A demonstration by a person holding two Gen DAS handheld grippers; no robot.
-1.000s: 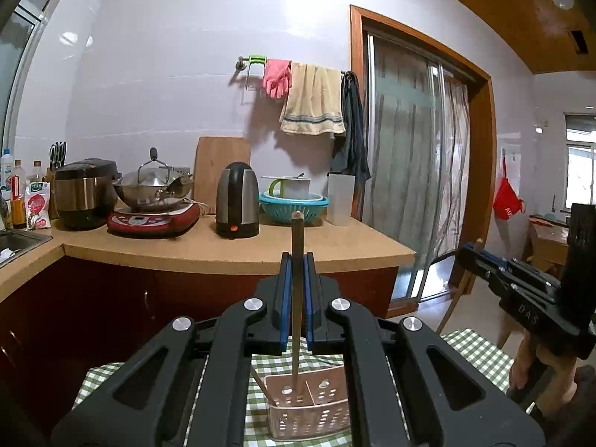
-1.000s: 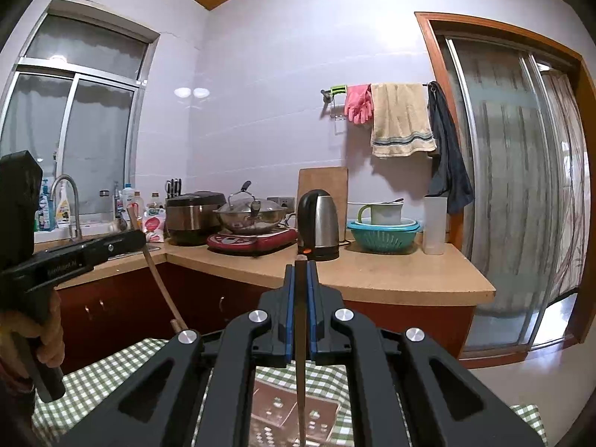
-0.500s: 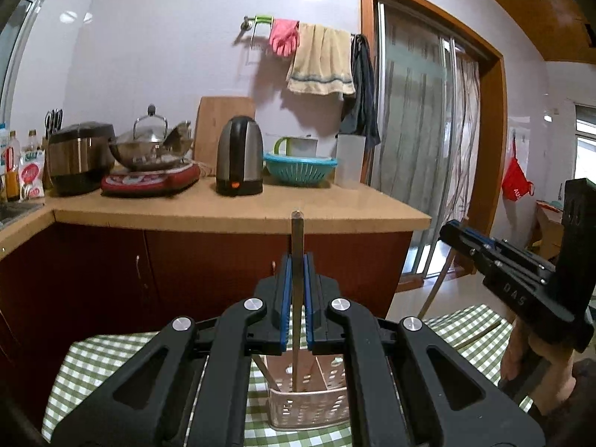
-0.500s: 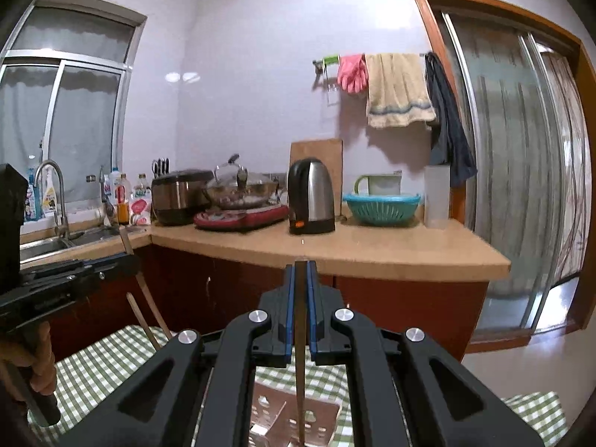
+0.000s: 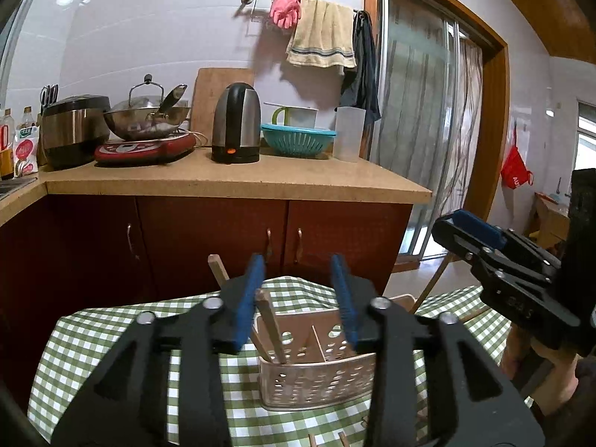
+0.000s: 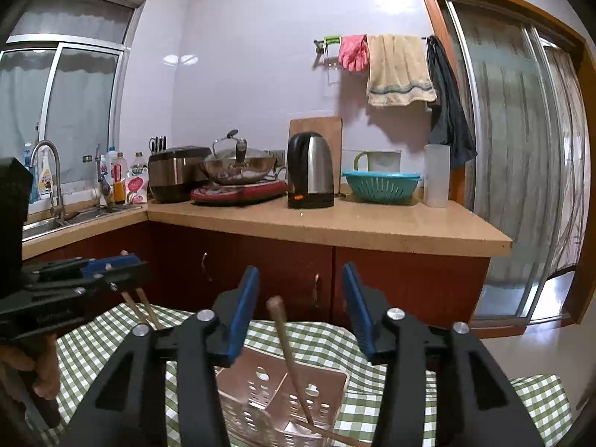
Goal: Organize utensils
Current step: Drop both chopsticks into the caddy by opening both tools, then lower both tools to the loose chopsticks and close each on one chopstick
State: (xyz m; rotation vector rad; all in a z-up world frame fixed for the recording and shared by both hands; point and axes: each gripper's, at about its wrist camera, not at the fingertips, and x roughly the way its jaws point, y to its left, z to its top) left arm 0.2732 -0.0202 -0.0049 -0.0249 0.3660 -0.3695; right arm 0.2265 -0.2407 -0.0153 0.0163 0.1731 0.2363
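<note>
Both fisheye views are sharp and evenly bright. Daylight enters through the window (image 6: 63, 111) and glass door (image 6: 521, 149); ceiling lamps glare on the tiled wall (image 5: 167, 29). The towel (image 5: 322, 33) casts soft shadows; edges curve, corners vignette.

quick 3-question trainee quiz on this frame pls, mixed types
1. True or false: the left gripper clamps a wooden chopstick.
2. The pale perforated plastic utensil basket stands on: A) the tan countertop B) the green-and-white checked tablecloth C) the sink
3. Fill in: the right gripper's jaws stand ____.

Key: 1 false, the jaws have just opened and the chopstick leans free in the basket; 2 B; 3 open.
</note>
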